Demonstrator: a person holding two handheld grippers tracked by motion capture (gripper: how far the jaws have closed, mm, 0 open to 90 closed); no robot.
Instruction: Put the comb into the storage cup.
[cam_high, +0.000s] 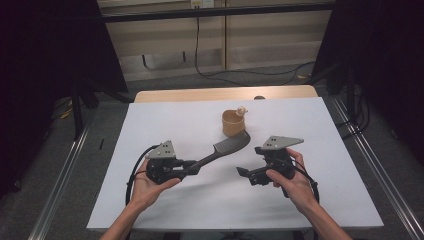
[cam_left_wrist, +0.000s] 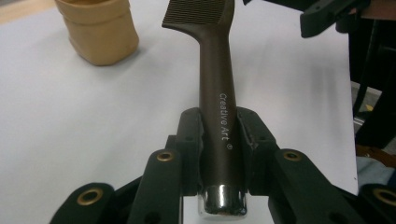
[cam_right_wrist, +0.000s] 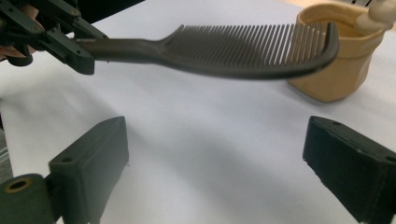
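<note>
The left gripper (cam_high: 192, 168) has its fingers (cam_left_wrist: 194, 140) clamped on the handle of the dark comb (cam_high: 227, 146), lifted off the white worktop (cam_high: 165, 120) just before the tan cup (cam_high: 233, 124), while the right gripper (cam_high: 243, 172) waits with fingers (cam_right_wrist: 93, 158) apart, so placing the comb is likely still left.
</note>
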